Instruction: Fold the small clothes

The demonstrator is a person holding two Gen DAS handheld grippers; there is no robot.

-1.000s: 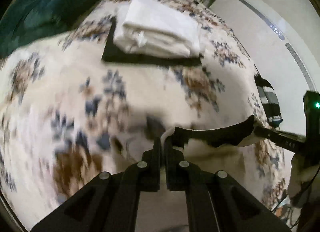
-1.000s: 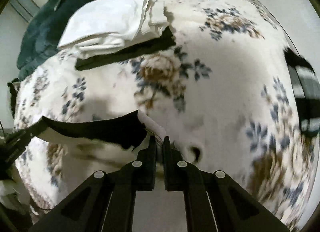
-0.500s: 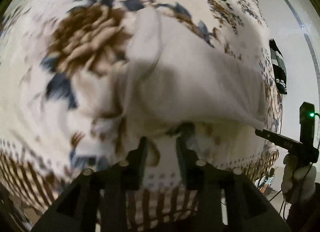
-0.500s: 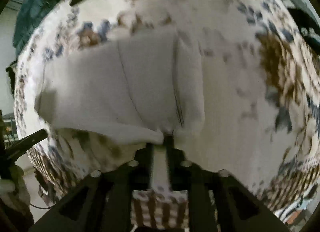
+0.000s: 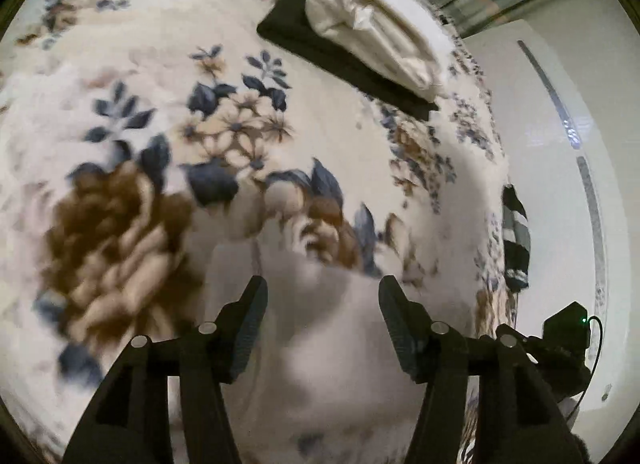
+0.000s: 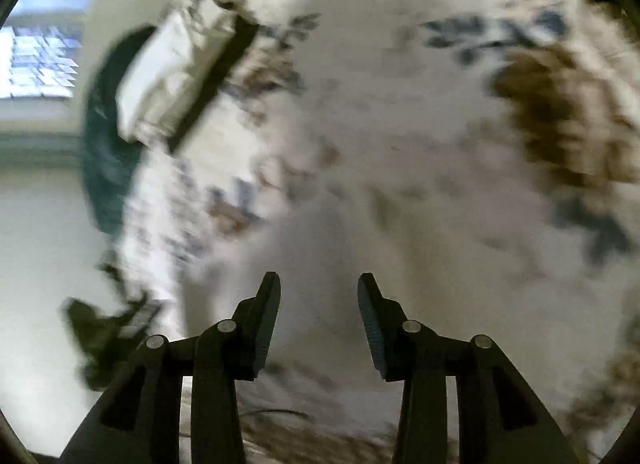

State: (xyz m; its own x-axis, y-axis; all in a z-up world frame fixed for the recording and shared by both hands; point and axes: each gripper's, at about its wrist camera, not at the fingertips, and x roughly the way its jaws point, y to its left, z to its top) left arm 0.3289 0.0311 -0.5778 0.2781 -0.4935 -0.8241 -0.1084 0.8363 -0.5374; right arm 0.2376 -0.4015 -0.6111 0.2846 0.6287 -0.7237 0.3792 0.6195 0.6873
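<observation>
A pale grey-white small garment (image 5: 320,328) lies flat on the floral blanket (image 5: 160,112), right under my left gripper (image 5: 322,292), which is open and empty above it. In the right wrist view the same pale garment (image 6: 400,216) lies spread ahead of my right gripper (image 6: 319,288), which is open and empty; this view is blurred. A folded white cloth (image 5: 376,24) rests on a folded black garment (image 5: 344,60) at the far side of the bed; the stack also shows in the right wrist view (image 6: 172,72).
A dark green cloth (image 6: 104,152) lies beyond the folded stack. A black-and-white striped garment (image 5: 514,240) hangs at the bed's right edge. A white wall (image 5: 560,144) stands to the right. The other gripper's body (image 5: 560,348) shows at lower right.
Both grippers held the pale garment's edge a second ago, laid it on the blanket, and have now opened and let go. Both have drawn back and tilted up.
</observation>
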